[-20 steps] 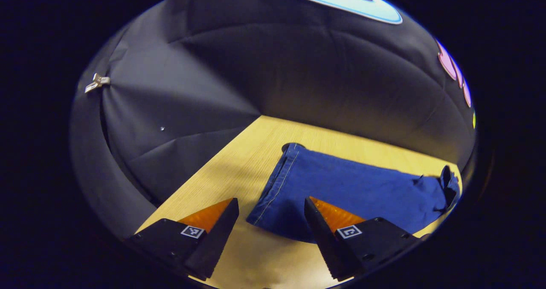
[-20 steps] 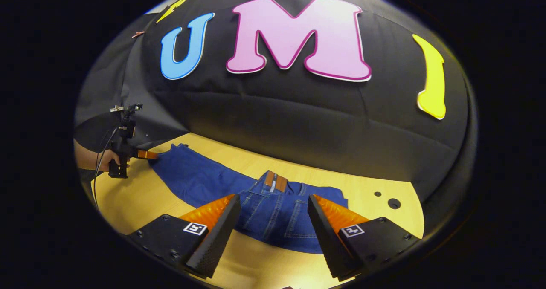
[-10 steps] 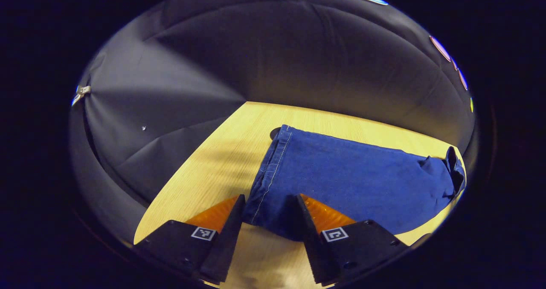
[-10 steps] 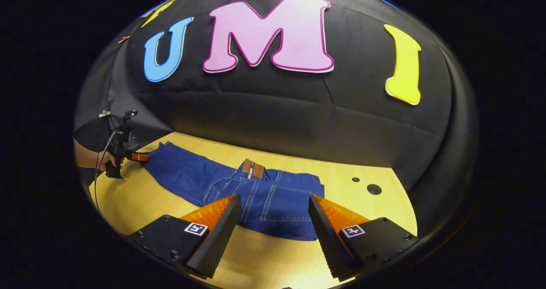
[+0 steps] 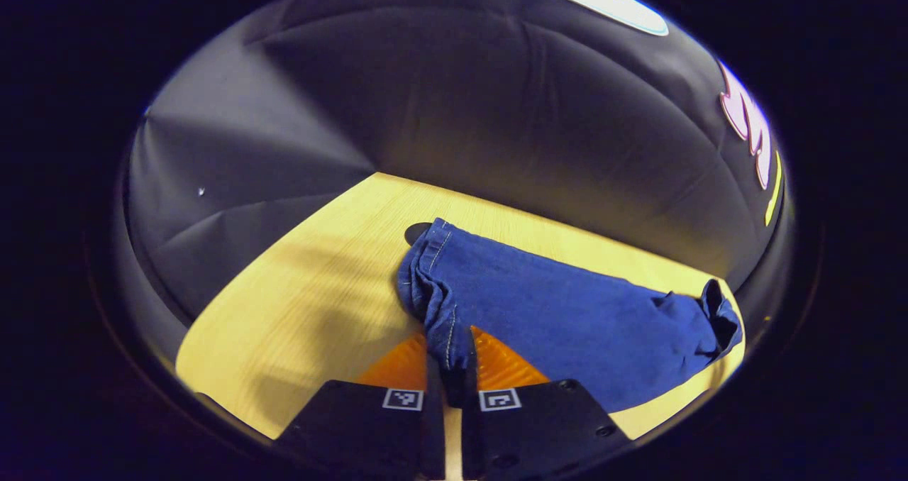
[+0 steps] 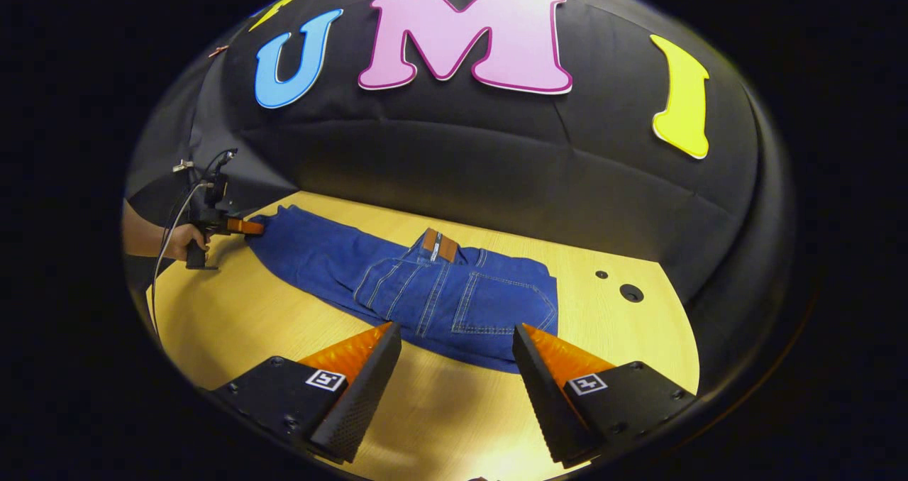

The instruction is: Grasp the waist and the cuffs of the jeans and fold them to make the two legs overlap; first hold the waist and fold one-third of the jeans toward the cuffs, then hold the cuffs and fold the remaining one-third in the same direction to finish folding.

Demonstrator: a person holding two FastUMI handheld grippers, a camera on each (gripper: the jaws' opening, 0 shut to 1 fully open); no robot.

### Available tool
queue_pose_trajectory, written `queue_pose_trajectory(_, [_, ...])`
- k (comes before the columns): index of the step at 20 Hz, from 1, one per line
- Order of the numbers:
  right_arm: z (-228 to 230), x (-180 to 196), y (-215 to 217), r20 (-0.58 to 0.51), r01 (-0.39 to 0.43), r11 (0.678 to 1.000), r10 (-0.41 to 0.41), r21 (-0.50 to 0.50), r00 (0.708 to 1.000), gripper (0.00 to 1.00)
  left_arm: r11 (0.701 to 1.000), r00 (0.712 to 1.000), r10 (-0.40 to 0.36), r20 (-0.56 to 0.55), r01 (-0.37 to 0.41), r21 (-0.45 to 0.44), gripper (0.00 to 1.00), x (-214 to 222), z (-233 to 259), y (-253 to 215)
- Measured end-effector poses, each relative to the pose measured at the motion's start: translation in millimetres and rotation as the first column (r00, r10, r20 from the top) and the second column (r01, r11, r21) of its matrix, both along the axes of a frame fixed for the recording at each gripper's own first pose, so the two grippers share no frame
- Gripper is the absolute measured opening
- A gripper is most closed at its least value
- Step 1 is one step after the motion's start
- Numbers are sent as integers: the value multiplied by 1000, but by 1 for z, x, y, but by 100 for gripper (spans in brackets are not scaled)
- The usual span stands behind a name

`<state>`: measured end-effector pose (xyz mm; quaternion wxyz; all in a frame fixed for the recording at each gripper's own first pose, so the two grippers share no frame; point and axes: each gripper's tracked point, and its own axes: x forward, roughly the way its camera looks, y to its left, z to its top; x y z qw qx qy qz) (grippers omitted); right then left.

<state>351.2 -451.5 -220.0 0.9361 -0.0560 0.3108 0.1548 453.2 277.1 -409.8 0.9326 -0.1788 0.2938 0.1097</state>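
My left hand-held gripper is pinched tight on the cuff of the jeans, both fingers pressing the hem, which bunches up just ahead of them. From there the leg runs away to my right across the counter, lying flat until it rumples near the far end.

My right hand-held gripper stands wide, holding nothing, hovering just short of the waist end. Straight ahead of its fingers lie the seat and back pockets; the belt patch sits beyond them at the far edge of the cloth. The legs stretch off to its left, where the other gripper and the hand that holds it grip the cuff.

Denim like this seems to me soft but weighty: it will sag and drag, not hold a shape. The hem and the waistband are the thick, stitched parts, so they should give the firmest bite with least slipping. I judge the near edge of the waistband the right place for my open gripper, taken through all layers, so the cloth lifts evenly with the cuff.
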Motion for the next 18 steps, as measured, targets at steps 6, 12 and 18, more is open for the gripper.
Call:
queue_pose_trajectory(6, [9, 13, -38, 13, 97, 995, -97, 13, 995, 98, 1000, 983, 25, 183, -24, -10, 6, 3, 89, 1])
queue_pose_trajectory(12, [33, 23, -76, 34, 184, 983, -185, 29, 982, 97, 997, 951, -52, 306, 66, -35, 6, -21, 195, -56])
queue_pose_trajectory(18, [60, 13, -115, 71, 240, 970, -242, 39, 968, 97, 968, 910, -212, 356, 246, -51, 6, -6, 265, -220])
